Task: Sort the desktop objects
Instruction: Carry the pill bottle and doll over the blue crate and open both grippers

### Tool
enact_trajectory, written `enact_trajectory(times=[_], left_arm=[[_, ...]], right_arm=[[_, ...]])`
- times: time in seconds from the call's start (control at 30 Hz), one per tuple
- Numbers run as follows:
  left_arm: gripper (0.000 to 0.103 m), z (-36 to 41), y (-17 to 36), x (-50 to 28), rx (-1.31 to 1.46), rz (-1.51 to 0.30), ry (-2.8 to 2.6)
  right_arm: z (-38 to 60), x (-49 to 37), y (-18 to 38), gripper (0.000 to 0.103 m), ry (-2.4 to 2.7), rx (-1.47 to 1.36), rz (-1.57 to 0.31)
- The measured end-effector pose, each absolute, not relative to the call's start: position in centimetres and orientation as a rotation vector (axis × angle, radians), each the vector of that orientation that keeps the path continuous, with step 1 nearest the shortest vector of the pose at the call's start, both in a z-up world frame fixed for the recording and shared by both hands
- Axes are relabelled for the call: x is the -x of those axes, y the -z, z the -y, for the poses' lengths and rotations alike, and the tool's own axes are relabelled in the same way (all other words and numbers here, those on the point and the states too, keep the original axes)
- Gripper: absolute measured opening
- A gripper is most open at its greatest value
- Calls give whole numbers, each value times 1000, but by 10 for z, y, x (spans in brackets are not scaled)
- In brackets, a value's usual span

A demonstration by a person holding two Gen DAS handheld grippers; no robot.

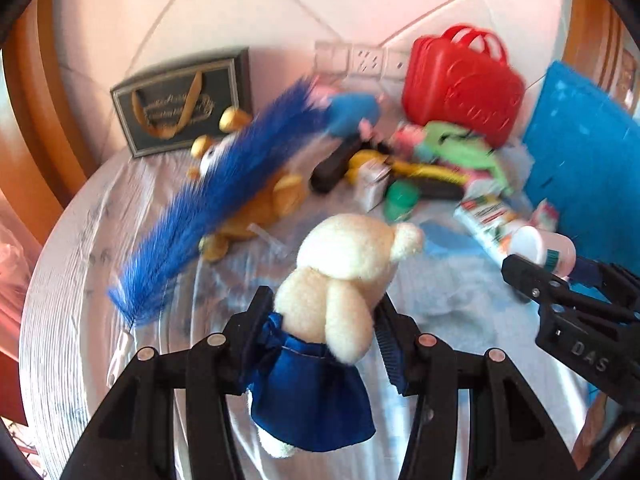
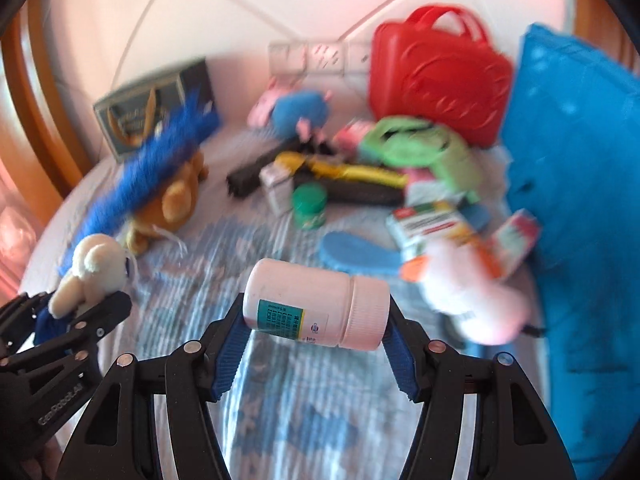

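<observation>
My left gripper is shut on a cream plush bear in a dark blue skirt, lifted clear of the table. The same bear shows at the left of the right wrist view, pinched in the left gripper. My right gripper is shut on a white pill bottle with a teal label, held sideways by its two ends above the cloth. In the left wrist view that bottle and the right gripper sit at the right edge.
A round table with a white and blue cloth holds a blue feathery duster, a brown plush, a green-lidded jar, a red plastic case, a blue board, medicine boxes, a blue insole and a framed plaque.
</observation>
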State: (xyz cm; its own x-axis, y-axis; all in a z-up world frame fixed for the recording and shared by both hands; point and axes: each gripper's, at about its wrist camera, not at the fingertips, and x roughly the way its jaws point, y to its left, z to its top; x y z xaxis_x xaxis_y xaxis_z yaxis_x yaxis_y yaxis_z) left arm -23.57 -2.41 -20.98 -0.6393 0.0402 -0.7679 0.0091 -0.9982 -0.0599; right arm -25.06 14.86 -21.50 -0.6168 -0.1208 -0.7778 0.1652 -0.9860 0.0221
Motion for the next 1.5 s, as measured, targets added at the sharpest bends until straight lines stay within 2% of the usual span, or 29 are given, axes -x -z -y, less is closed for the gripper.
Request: enact_trajectory(times=[0.37, 0.77, 1.0, 1.27, 1.37, 1.4, 1.47, 1.5], left_arm=[[49, -49, 89, 210, 1096, 46, -2784], [49, -201, -31, 152, 793, -64, -2538], [49, -282, -50, 135, 800, -108, -2399], [50, -345, -37, 137, 897, -193, -2320], [60, -357, -32, 141, 937, -199, -2292], [68, -360, -30, 144, 955, -202, -2294], [86, -361, -29, 151, 979, -195, -2310], [103, -360, -28, 155, 987, -189, -2314]], right_arm=[[-223, 189, 71, 62, 2925, -1110, 5], [-349, 100, -54, 62, 3231, -968, 123], [-414, 75, -77, 62, 3351, -1030, 130], [-472, 71, -62, 62, 3356, -1177, 224], [-485, 71, -58, 64, 3358, -1206, 248], [-491, 70, -56, 67, 3367, -1217, 258], [-505, 71, -53, 90, 3389, -1265, 305], [-513, 71, -50, 96, 3389, -1285, 340]])
